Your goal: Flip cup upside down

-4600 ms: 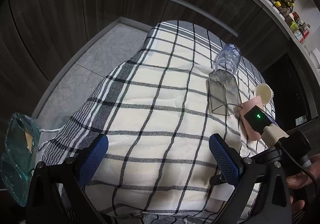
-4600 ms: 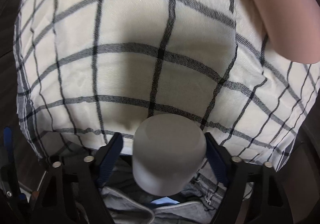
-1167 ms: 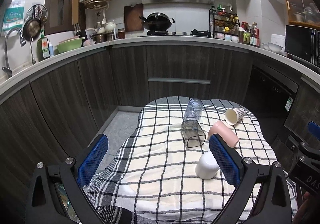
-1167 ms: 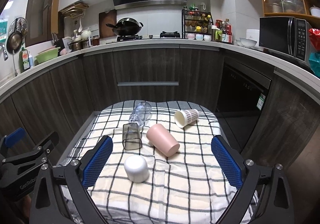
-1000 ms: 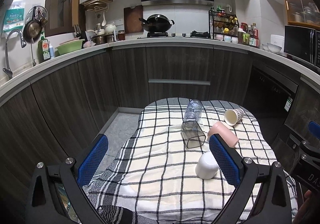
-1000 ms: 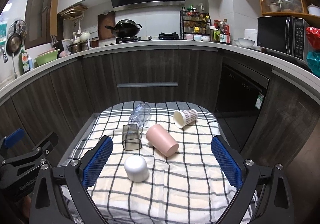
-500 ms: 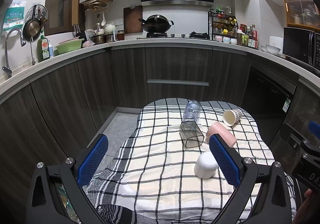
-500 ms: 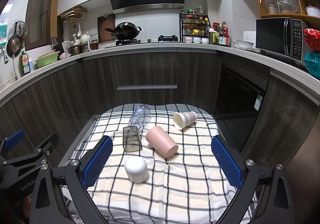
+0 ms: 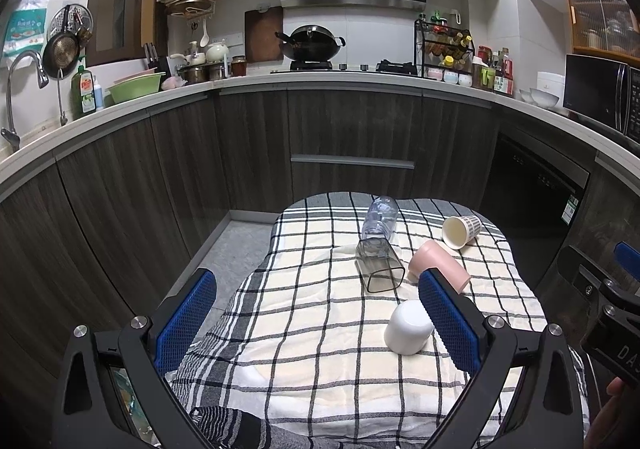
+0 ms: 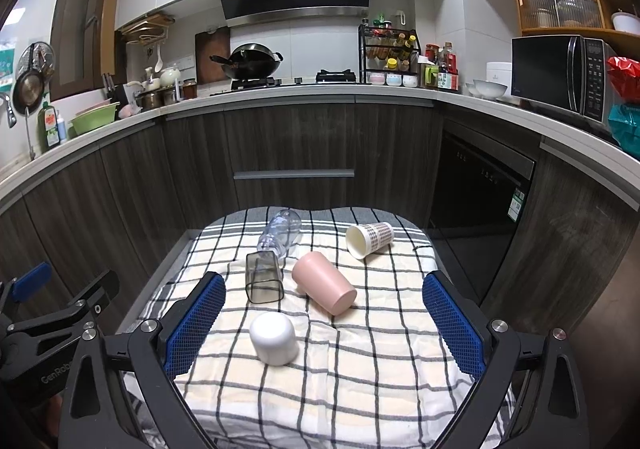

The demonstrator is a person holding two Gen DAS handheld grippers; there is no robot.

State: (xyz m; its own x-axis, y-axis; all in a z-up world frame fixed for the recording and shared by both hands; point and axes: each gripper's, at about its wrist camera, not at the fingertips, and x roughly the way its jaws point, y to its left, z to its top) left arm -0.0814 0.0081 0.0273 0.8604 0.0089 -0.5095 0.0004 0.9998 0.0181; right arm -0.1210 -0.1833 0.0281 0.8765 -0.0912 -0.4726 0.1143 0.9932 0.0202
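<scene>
Cup (image 9: pixel 409 327): white, standing mouth-down on the checked cloth (image 9: pixel 320 329) of the table, so judged flipped already.

Left wrist view: my left claw (image 9: pixel 316 323) gapes wide, holding nothing. Cup sits ahead and to the right, partly behind my right finger (image 9: pixel 448 319). Past it lie a pink cup (image 9: pixel 442 269), a clear tumbler (image 9: pixel 378 267), a bottle (image 9: pixel 380 217) and a paper cup (image 9: pixel 460 231), all on their sides.

Right wrist view: my right claw (image 10: pixel 324 323) is spread wide, empty. Cup (image 10: pixel 274 337) stands ahead, left of centre, its axis upright, closed end up. Judged nearer the right claw; any regrasp would come from above or across its sides.
</scene>
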